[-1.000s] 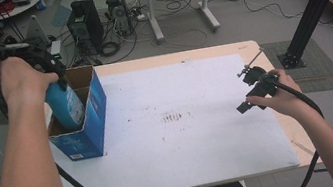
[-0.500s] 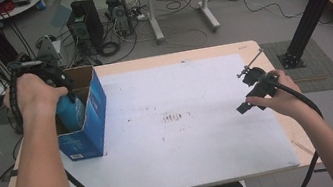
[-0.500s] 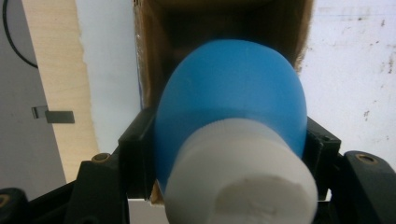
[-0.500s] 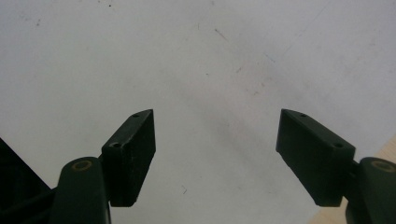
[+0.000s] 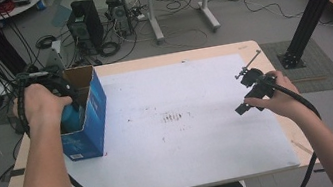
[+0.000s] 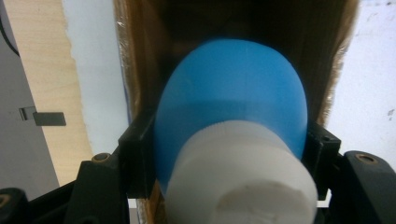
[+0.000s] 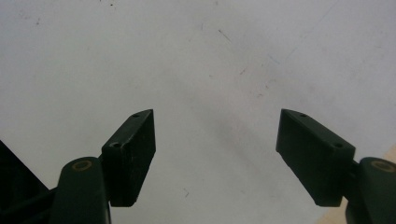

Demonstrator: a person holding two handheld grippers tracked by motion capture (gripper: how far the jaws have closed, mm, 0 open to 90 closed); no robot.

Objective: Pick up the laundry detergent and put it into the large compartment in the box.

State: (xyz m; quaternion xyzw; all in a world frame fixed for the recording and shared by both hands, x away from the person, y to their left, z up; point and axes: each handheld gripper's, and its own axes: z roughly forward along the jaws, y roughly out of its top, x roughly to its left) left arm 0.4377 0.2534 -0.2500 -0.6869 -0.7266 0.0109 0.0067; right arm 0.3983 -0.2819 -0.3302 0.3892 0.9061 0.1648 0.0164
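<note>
High view: at nine o'clock the blue bottle (image 5: 71,119) (white-capped) has been lowered deeper into the blue box (image 5: 88,120), clamped by the left gripper (image 6: 229,154). At three o'clock the right gripper (image 7: 217,156) remains held wide open, empty, above the table (image 5: 203,148).
</note>
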